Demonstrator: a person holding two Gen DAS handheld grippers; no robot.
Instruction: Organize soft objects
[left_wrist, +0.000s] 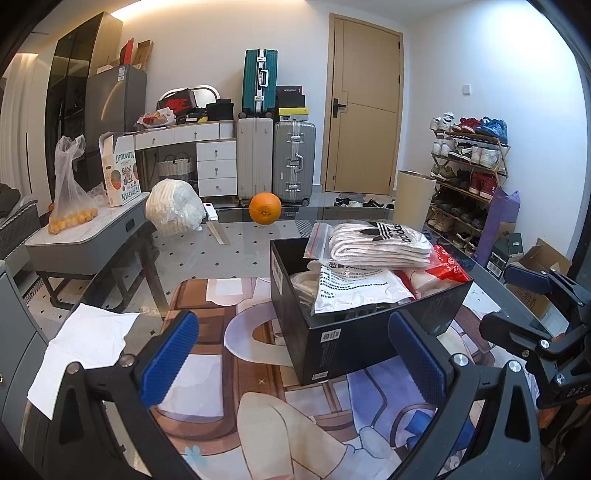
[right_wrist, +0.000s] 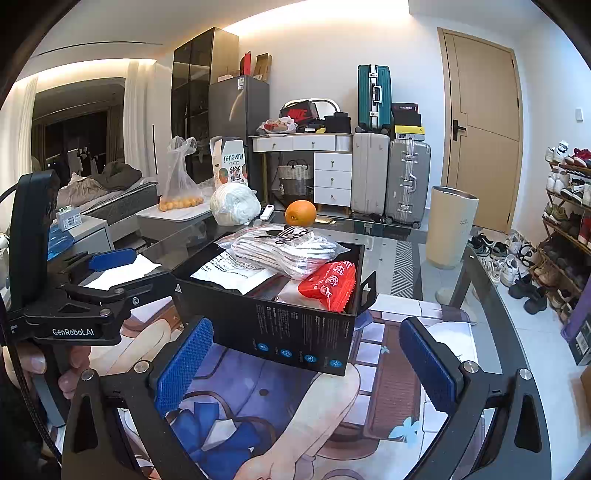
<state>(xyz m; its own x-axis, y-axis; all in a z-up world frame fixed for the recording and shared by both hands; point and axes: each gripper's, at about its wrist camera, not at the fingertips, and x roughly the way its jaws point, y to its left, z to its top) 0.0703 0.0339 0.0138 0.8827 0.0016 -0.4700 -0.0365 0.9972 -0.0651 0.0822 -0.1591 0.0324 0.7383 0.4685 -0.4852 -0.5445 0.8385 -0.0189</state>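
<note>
A black box (left_wrist: 369, 332) (right_wrist: 295, 332) stands on the printed mat on the glass table. It holds a bag of striped Adidas socks (left_wrist: 380, 243) (right_wrist: 288, 251), a white printed pouch (left_wrist: 354, 288) (right_wrist: 236, 267) and a red packet (left_wrist: 448, 266) (right_wrist: 328, 284). My left gripper (left_wrist: 295, 362) is open and empty, just in front of the box. My right gripper (right_wrist: 306, 365) is open and empty, near the box's right front corner. Each gripper shows in the other's view, the right one (left_wrist: 543, 321) and the left one (right_wrist: 110, 273).
An orange (left_wrist: 265, 208) (right_wrist: 300, 213), a white netted bundle (left_wrist: 173, 212) (right_wrist: 234, 204) and a small white device (left_wrist: 211, 213) lie at the table's far side. White paper (left_wrist: 81, 347) lies at the left. A beige bin (right_wrist: 448, 225) and shoe rack (left_wrist: 465, 173) stand right.
</note>
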